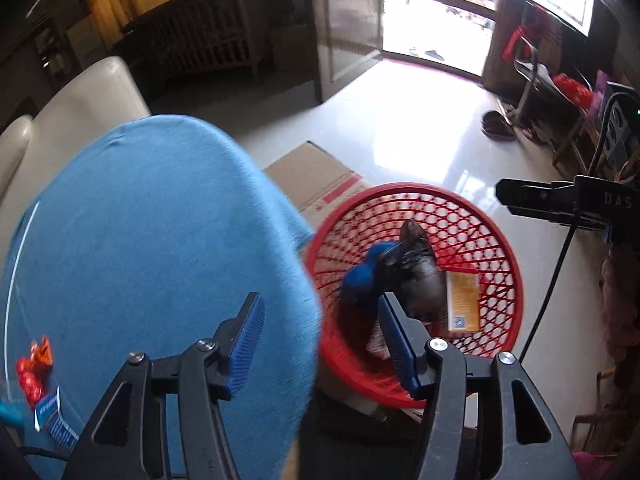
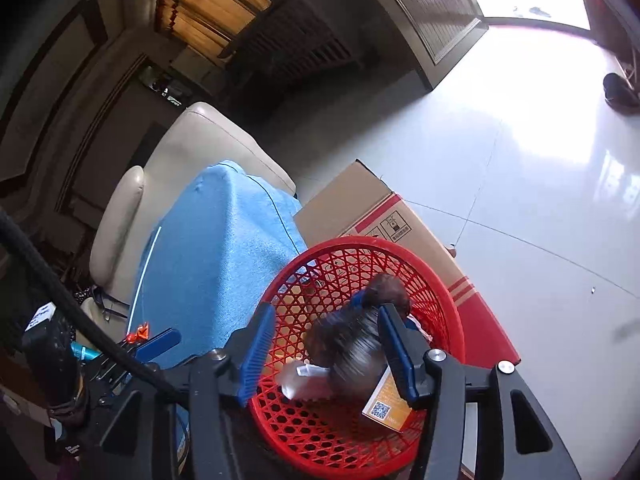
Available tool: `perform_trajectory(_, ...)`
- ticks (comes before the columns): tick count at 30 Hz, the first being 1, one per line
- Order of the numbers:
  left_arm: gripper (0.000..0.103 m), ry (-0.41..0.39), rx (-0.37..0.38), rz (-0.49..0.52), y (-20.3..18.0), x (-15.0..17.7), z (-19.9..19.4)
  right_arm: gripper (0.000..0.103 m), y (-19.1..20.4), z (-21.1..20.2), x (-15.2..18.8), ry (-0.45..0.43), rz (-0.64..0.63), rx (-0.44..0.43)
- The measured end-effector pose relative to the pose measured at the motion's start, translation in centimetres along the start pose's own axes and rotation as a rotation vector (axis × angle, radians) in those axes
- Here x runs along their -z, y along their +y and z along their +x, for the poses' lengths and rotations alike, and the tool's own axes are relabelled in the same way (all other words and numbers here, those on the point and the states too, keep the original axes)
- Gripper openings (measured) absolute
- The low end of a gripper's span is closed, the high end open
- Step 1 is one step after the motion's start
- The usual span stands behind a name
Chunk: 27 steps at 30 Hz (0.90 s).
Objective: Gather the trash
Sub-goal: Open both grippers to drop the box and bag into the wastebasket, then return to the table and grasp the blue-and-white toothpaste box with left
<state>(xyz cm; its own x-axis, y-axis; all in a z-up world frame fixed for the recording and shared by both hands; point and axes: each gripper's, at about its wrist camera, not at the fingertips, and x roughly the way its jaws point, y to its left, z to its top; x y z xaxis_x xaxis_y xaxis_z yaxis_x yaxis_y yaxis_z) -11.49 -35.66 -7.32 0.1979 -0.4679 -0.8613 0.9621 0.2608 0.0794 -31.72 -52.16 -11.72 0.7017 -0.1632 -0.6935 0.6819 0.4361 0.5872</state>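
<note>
A red mesh basket (image 1: 504, 264) (image 2: 440, 280) stands on a cardboard box beside a table with a blue cloth (image 1: 152, 240) (image 2: 224, 256). In the basket lie a dark crumpled wrapper (image 1: 420, 272) (image 2: 352, 344), blurred as if moving, a blue piece (image 1: 364, 276), an orange carton (image 1: 462, 300) (image 2: 386, 404) and white paper (image 2: 304, 380). My right gripper (image 2: 324, 350) is open and empty right above the basket. My left gripper (image 1: 320, 344) is open and empty over the table's edge next to the basket. Red and orange wrappers (image 1: 34, 368) lie on the cloth at the left.
A cardboard box (image 1: 320, 176) (image 2: 360, 204) sits under the basket. A cream sofa (image 1: 80, 100) (image 2: 192, 140) stands behind the table. The glossy white floor (image 1: 420, 128) stretches to a bright doorway. A shelf with clutter (image 1: 560, 92) stands at the right.
</note>
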Motion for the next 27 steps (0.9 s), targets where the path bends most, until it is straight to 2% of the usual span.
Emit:
perform_trajectory(4,0.062,-0.007,-0.073,-0.071,3.0,2.5,-1.3,0.057,1.3,0.7,0.2,0.017,-0.023,-0.008)
perform_trajectory(9,0.062,-0.014,-0.201,-0.194,8.2,7.0,-4.0,0.057,3.9,2.3,0.9,0.055,-0.082,-0.019)
perform_trajectory(17,0.065,-0.013,-0.414,-0.519,19.8,15.1,-8.8,0.057,9.2,4.0,2.0,0.092,-0.178,-0.047)
perform_trajectory(19,0.067,-0.009,-0.436,-0.611,22.6,16.7,-9.5,0.057,10.6,4.4,2.4,0.099,-0.205,-0.053)
perform_trajectory(22,0.068,-0.022,-0.423,-0.73,25.1,18.5,-10.0,0.057,12.6,4.8,3.4,0.113,-0.249,-0.06)
perform_trajectory(27,0.073,-0.02,-0.396,-0.8,26.5,20.3,-9.4,0.057,14.5,5.2,4.4,0.133,-0.291,-0.059)
